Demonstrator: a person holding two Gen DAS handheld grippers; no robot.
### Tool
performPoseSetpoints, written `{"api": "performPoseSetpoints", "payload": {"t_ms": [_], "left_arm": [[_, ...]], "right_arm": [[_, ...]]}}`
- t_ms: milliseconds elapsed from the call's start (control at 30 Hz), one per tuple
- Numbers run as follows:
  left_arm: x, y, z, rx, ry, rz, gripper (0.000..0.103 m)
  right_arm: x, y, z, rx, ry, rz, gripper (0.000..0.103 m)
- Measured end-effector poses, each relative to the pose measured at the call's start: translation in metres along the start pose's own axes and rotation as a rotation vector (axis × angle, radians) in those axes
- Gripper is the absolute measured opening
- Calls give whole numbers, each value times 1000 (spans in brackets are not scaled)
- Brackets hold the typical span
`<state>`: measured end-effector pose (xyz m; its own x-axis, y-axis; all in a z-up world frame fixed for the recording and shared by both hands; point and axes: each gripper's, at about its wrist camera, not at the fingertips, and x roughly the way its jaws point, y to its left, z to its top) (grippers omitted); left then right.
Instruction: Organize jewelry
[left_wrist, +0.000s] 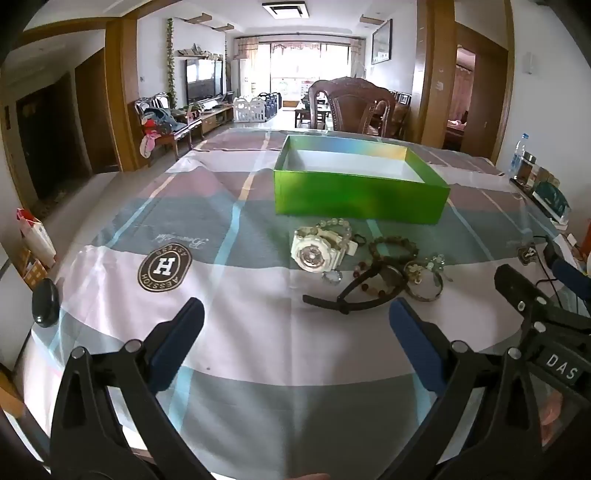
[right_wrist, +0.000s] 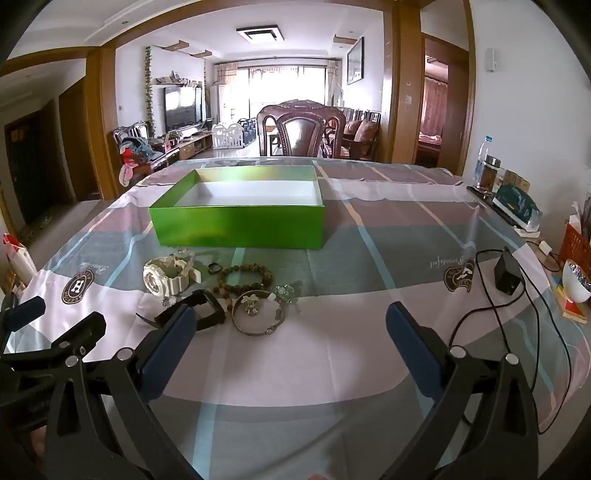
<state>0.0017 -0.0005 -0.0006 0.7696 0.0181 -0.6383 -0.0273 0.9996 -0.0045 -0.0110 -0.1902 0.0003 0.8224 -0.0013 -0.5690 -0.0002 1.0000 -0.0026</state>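
Daylight floods in from the balcony window (left_wrist: 308, 62) behind the table, blown out white. Tablecloth (right_wrist: 332, 354) evenly lit, shadows soft. Sheen on the green box (left_wrist: 360, 195). Heavy fisheye bending, dark vignette in corners. Slight softness overall.

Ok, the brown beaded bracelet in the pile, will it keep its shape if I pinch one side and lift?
Probably not. The brown beaded bracelet looks like separate beads on a cord, so it would likely sag into a hanging loop. The round beads may slip between the pads, so grip across the strand. It lies against the metal bangle and black strap, so it may drag them.
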Motion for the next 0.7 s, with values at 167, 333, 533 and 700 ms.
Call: {"api": "performPoseSetpoints", "payload": {"t_ms": [167, 333, 533, 700], "left_arm": [[-1, 9, 0, -20, -11, -1, 99], [-3, 13, 0, -29, -16, -1, 99], [-3, 12, 1, -25, -15, 10, 99], [-3, 11, 1, -23, -15, 12, 99]], "right_arm": [[1, 0, 0, -2, -1, 0, 100], [1, 1, 0, -2, 1, -2, 100], [0, 0, 0, -2, 1, -2, 100], [0, -1, 0, -2, 3, 0, 100]]}}
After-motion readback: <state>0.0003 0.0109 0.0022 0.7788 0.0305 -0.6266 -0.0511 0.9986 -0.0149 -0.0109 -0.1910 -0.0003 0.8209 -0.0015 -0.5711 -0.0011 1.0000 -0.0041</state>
